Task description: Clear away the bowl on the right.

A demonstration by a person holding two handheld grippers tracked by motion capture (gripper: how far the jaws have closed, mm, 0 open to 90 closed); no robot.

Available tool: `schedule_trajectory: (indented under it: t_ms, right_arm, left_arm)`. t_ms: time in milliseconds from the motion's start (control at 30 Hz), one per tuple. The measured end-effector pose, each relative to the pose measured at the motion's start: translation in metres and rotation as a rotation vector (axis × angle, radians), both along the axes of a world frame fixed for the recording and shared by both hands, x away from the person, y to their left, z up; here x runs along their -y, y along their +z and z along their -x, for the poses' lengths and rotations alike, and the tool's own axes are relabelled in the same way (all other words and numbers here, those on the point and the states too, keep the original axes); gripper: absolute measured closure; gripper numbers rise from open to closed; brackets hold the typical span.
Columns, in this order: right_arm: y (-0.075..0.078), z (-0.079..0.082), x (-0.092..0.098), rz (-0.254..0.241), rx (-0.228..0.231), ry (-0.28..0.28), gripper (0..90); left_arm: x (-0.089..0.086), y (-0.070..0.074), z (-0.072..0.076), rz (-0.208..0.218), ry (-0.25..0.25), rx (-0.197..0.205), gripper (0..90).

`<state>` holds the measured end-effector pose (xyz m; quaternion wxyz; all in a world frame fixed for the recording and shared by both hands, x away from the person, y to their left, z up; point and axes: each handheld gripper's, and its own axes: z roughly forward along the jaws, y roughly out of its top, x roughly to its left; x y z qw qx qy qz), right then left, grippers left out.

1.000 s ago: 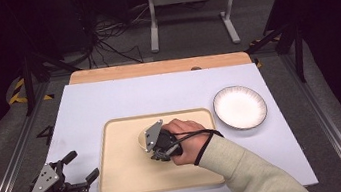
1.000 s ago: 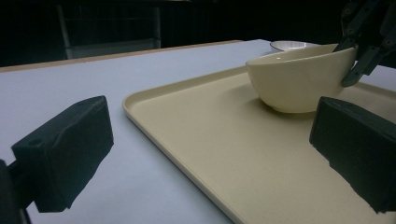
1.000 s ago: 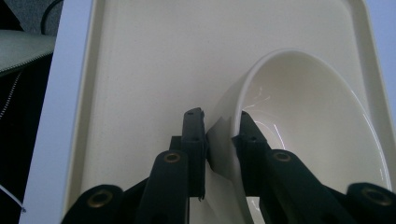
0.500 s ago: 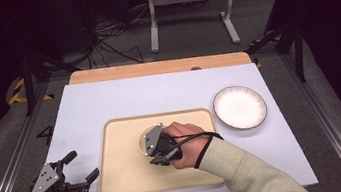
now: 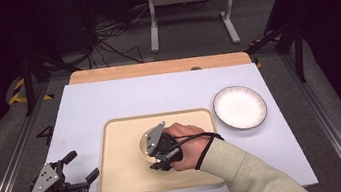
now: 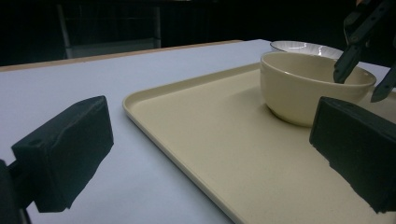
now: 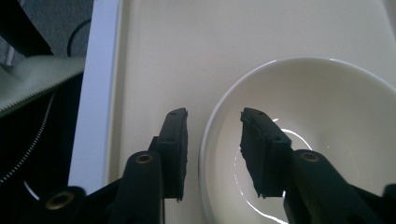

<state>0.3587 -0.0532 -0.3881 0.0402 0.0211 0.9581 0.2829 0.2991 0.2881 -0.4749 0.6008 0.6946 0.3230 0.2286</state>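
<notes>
Right gripper [image 7: 212,140] straddles the cream ceramic bowl's [image 7: 327,121] rim, jaws just opened, pads clear. Left gripper [image 5: 78,167], lower left, gapes empty beside the beige plastic tray's [image 5: 120,184] edge.

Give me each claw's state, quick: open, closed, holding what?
Left claw: open, nothing between its jaws.
Right claw: just been opening; jaws straddle the bowl rim, pads off it.

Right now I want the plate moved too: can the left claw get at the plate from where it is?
Probably not directly. The left claw sits off the tray's left edge, and the bowl and right claw stand between it and the plate.
</notes>
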Motion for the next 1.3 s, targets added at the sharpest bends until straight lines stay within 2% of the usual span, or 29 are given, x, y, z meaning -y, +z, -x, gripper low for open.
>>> schedule_trajectory:
  t_ms: [200,567,800,867,900,933,1033,1300]
  right_arm:
    - [0.011,0.001,0.006,-0.073,-0.014,-0.024,51.0]
    - [0.038,0.0,0.025,-0.24,0.024,-0.076,43.6]
    - [0.045,0.001,0.033,-0.329,0.046,-0.1,37.3]
    - [0.047,0.003,0.035,-0.376,0.064,-0.106,34.9]
    - [0.048,0.005,0.037,-0.421,0.081,-0.103,32.8]
    - [0.049,0.005,0.039,-0.444,0.088,-0.102,32.2]
    - [0.052,0.006,0.043,-0.486,0.102,-0.111,30.3]
    - [0.054,0.007,0.059,-0.544,0.119,-0.145,28.5]
  left_arm:
    - [0.0,0.0,-0.001,0.005,-0.001,-0.005,0.2]
    - [0.0,0.0,-0.001,0.006,0.0,-0.004,0.2]
    - [0.0,0.0,-0.001,0.005,-0.001,-0.006,0.2]
    - [0.0,0.0,-0.001,0.005,-0.001,-0.006,0.2]
    - [0.0,0.0,-0.001,0.005,0.0,-0.006,0.2]
    - [0.0,0.0,-0.001,0.005,-0.001,-0.005,0.2]
    - [0.0,0.0,-0.001,0.005,-0.001,-0.006,0.2]
    - [0.0,0.0,-0.001,0.003,-0.003,-0.006,0.2]
